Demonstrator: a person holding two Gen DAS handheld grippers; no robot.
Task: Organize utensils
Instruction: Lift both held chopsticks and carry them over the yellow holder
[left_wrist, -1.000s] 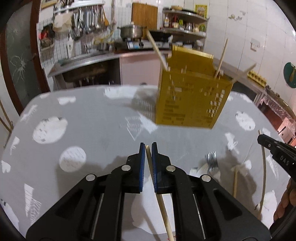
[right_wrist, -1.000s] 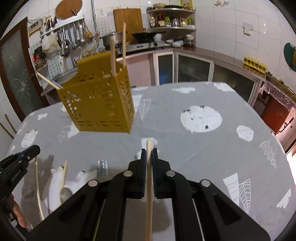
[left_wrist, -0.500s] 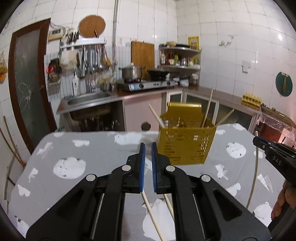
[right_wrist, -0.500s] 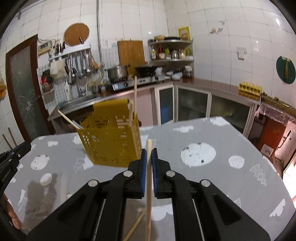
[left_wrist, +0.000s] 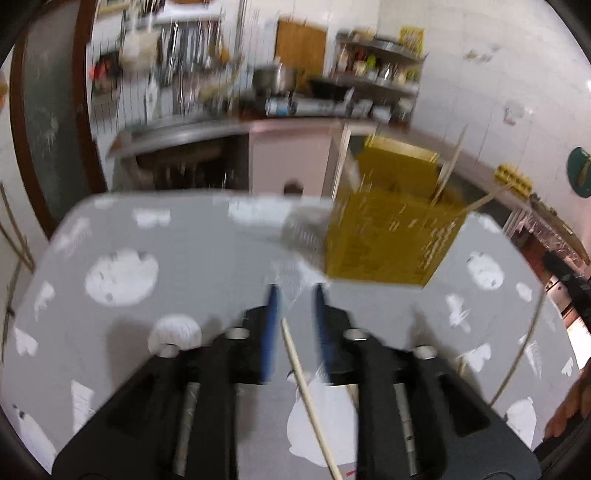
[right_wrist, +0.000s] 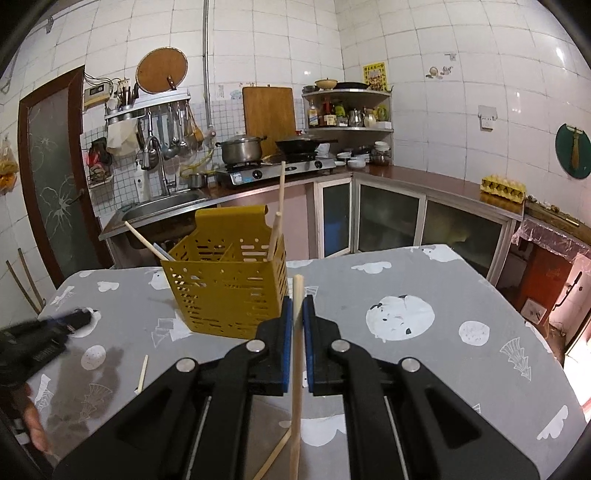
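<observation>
A yellow perforated utensil basket (right_wrist: 227, 286) stands on the grey table and holds several chopsticks; it also shows in the blurred left wrist view (left_wrist: 391, 236). My right gripper (right_wrist: 295, 317) is shut on a wooden chopstick (right_wrist: 296, 369) held upright just right of the basket. My left gripper (left_wrist: 295, 317) is open above a loose chopstick (left_wrist: 306, 398) that lies on the table between its jaws. The left gripper also shows at the left edge of the right wrist view (right_wrist: 44, 332).
Another loose chopstick (right_wrist: 142, 373) lies on the grey patterned table (right_wrist: 424, 295) left of the basket. A long thin stick (left_wrist: 524, 343) shows at the right. A kitchen counter with sink and stove stands behind the table.
My left gripper has opened and dropped back toward the table over a loose chopstick. My right gripper has lifted its chopstick and tilted up beside the basket.
</observation>
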